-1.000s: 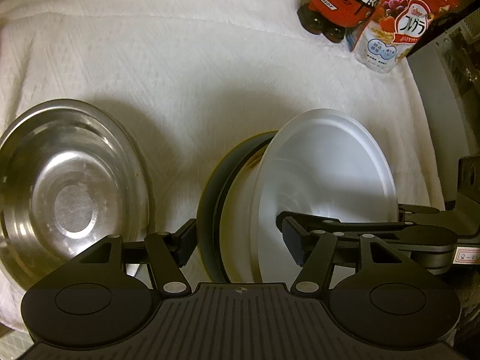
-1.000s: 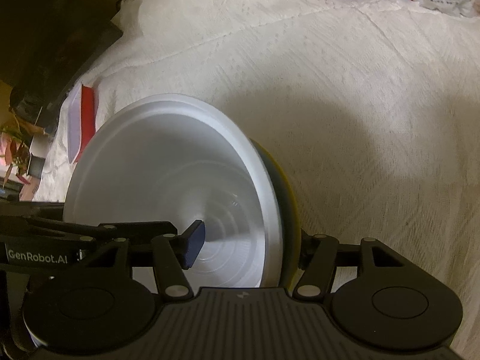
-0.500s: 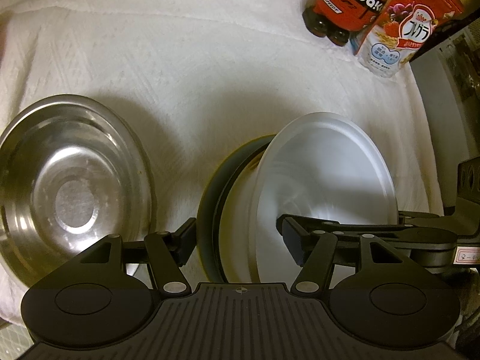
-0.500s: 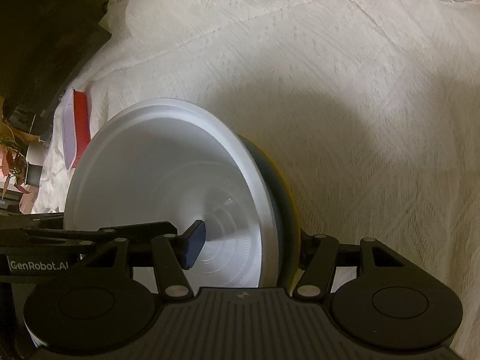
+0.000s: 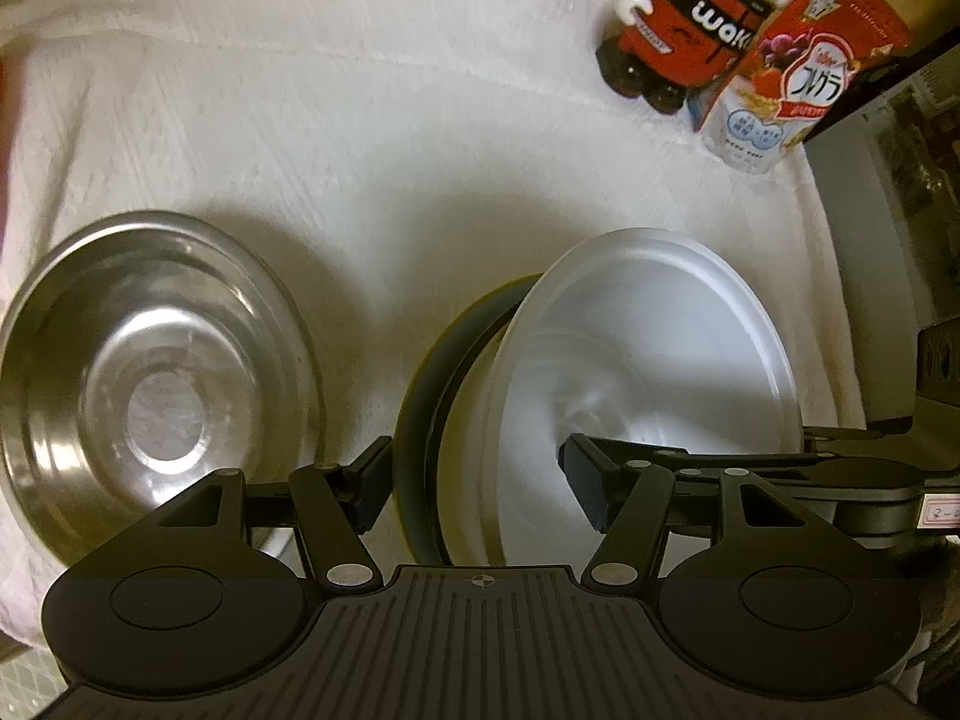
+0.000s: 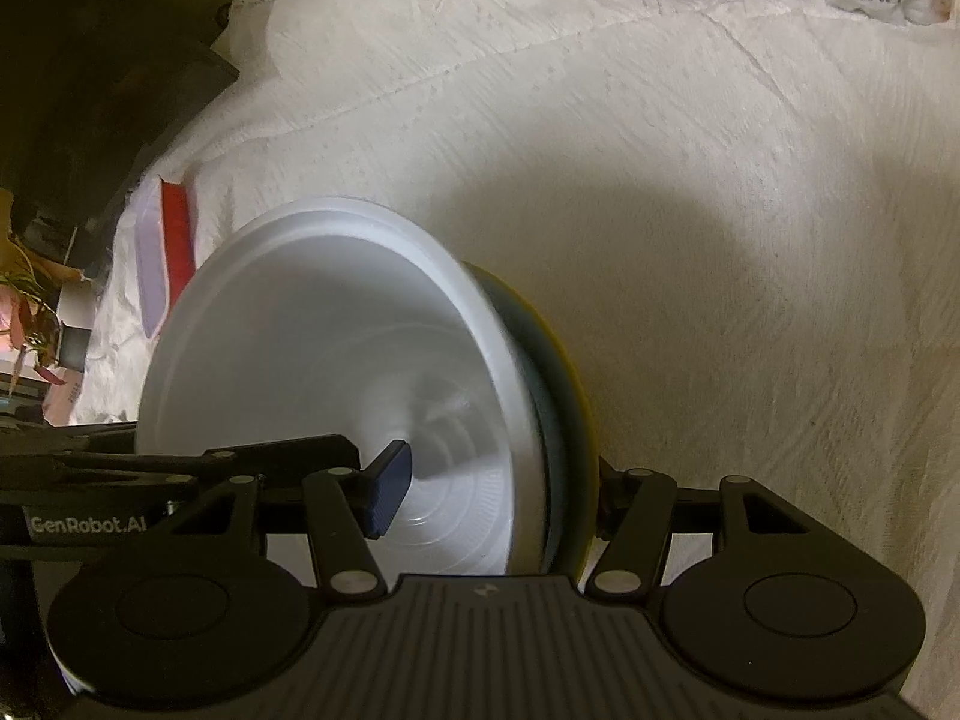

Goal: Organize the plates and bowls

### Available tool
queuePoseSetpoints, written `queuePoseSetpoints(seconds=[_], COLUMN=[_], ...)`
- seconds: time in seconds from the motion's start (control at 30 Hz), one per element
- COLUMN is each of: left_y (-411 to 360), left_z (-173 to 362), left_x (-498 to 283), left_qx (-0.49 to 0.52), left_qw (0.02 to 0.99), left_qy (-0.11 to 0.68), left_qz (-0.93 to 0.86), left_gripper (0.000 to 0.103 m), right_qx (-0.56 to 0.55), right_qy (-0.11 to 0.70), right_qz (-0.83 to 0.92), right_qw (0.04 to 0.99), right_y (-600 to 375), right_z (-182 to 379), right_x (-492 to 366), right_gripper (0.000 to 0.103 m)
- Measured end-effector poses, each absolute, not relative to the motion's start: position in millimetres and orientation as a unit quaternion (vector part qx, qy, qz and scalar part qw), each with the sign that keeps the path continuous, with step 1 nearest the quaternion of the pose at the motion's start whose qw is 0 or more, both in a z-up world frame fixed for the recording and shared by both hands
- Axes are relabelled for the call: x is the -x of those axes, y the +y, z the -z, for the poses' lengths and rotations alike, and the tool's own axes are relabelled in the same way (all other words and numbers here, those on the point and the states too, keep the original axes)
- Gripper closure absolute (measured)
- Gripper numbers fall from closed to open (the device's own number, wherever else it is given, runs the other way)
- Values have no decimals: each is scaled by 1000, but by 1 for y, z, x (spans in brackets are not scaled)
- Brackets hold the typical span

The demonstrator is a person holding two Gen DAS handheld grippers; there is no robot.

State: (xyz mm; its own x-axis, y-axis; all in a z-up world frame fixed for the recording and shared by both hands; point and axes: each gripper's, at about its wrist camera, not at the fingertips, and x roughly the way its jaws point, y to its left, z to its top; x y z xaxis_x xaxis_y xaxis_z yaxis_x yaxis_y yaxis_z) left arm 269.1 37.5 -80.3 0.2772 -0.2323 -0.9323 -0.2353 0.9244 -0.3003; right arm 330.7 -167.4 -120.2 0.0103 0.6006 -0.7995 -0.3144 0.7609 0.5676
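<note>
A white bowl sits nested in a dark plate with a yellow rim, both tilted up off the white cloth. My left gripper straddles their near rim, one finger outside the dark plate, one inside the bowl, shut on the stack. My right gripper grips the same stack from the other side, its blue pad inside the white bowl and its other finger behind the dark plate. A steel bowl lies on the cloth to the left.
A red and white figure and a red cereal bag stand at the far right edge of the white cloth. A red and white flat packet lies near the cloth's left edge in the right wrist view.
Both grippers and the held stack have moved slightly back toward me and up; the steel bowl and far objects have shifted down in view. The grip is unchanged.
</note>
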Motion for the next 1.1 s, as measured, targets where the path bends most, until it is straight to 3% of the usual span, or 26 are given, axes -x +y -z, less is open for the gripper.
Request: queuePoseSetpoints(seconds=[0.77,1.1], left_y=[83,141], left_z=[32,5], left_x=[-254,-228], left_qx=[198,200], left_qw=[796,811], left_qy=[571,549], left_qz=[12,-21], left_gripper=[37,38], right_qx=[-102,-81], right_qy=[602,572], right_qz=[-315,-363], right_qw=[727,731], right_y=[-130,-78], right_z=[64,31], right_x=[-317,-311], right_gripper=[44,44])
